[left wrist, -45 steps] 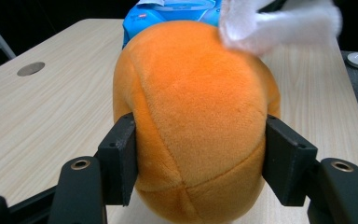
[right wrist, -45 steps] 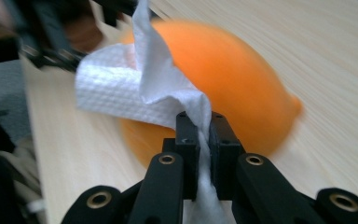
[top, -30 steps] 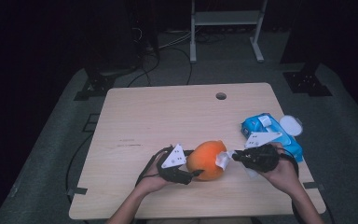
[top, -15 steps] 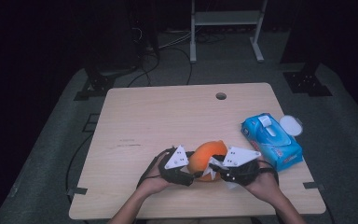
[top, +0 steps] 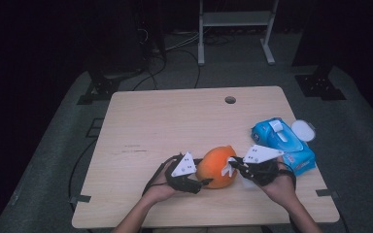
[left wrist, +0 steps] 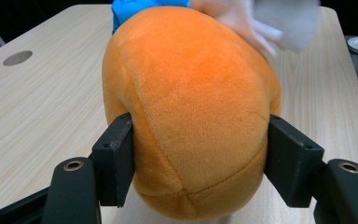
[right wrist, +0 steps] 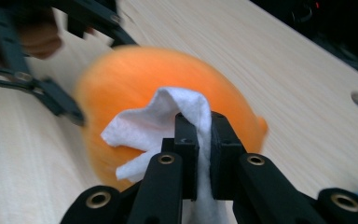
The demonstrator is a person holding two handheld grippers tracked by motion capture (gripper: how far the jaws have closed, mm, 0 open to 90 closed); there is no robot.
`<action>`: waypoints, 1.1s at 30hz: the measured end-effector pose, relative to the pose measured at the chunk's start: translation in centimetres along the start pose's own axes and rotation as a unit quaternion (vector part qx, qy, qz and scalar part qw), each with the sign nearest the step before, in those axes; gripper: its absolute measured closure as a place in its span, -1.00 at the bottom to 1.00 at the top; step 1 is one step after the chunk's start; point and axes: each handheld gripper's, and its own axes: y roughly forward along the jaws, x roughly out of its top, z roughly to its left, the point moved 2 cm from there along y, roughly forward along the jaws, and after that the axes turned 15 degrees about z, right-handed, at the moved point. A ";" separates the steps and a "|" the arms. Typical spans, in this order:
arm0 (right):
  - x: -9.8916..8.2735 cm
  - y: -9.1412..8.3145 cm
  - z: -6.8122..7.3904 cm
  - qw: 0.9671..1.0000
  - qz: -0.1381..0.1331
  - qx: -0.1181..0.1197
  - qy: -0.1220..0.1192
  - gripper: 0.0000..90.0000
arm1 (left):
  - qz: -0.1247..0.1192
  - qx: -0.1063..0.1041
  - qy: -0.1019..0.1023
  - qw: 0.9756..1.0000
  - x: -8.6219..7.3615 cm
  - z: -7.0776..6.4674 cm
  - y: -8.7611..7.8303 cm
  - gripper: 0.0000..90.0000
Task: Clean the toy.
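My right tongs (top: 231, 167) have swung back off the plush (top: 216, 167) near the desk's front edge, just closing on a wipe (right wrist: 161, 119); left tongs (top: 200, 183), just tightening, clamp it. A hard rub could roll it free.

Orange plush toy (top: 216, 166), white wipe (right wrist: 158, 121), bright blue wipes pack (top: 284, 144), pale wood-grain table (top: 175, 121)

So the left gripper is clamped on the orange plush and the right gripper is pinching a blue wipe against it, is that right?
Not quite: the wipe is white, not blue, as the right gripper view shows. The left gripper does clamp the orange plush, and the right gripper pinches the wipe against it.
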 end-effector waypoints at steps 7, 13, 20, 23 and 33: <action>0.7 0.0 1.2 0.999 -0.023 0.031 -0.009 0.85 | 0.004 -0.001 0.018 1.000 -0.1 -0.1 0.1 -0.26; 0.6 0.5 1.0 0.999 -0.019 0.042 -0.004 0.86 | -0.009 -0.053 -0.078 0.996 -0.3 0.8 0.6 -0.70; 1.6 0.8 3.1 0.996 -0.028 0.086 -0.019 0.86 | -0.019 -0.049 -0.093 0.994 -0.1 0.6 0.6 -0.38; 1.7 0.8 2.6 0.996 -0.031 0.087 -0.016 0.86 | -0.018 -0.035 -0.068 0.997 0.0 0.5 0.4 -0.25; -0.6 0.1 -1.8 0.996 -0.033 0.057 0.058 0.86 | -0.027 -0.069 -0.093 0.993 -0.1 0.6 0.8 -0.62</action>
